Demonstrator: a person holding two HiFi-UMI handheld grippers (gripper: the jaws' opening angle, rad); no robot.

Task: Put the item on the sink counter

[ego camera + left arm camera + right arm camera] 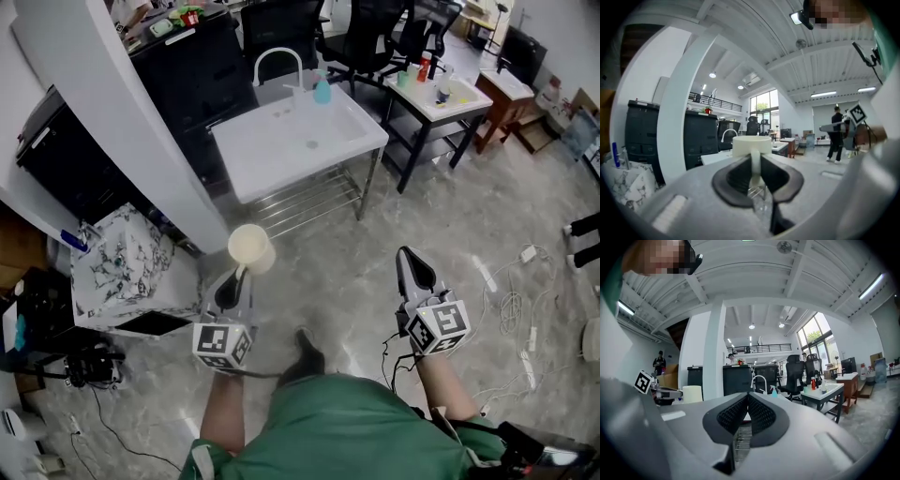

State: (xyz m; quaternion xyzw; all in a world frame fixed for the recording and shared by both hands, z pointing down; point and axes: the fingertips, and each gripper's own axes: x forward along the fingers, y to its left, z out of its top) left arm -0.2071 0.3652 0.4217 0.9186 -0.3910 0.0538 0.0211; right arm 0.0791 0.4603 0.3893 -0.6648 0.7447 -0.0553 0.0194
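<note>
- Print: b&w square markers on the cube [223,345] of the left gripper [239,278] [757,169]; same on the right gripper [413,266] [747,411].
- Mug [251,248] [751,146]: cream, matte, plain cylinder w/ loop handle, upright, mouth up.
- Left fingers [736,176]: black, ribbed, pinching the mug's handle. Mug body sits just beyond the fingertips.
- Right fingers [733,417]: black, ribbed, pressed together, nothing btw them.
- Mug is in the air over the grey stone-look floor [375,272], well apart from the sink tabletop [272,155], which lies farther off.
- Sink tabletop: white, smooth, rectangular w/ a shallow basin, on a metal frame w/ a slatted shelf underneath.
- At its far edge: a curved white tap [277,58] and a blue-green bottle [322,90].
- Left of the mug: a white slanting pillar [112,112] and a marble-pattern box [122,267].
</note>
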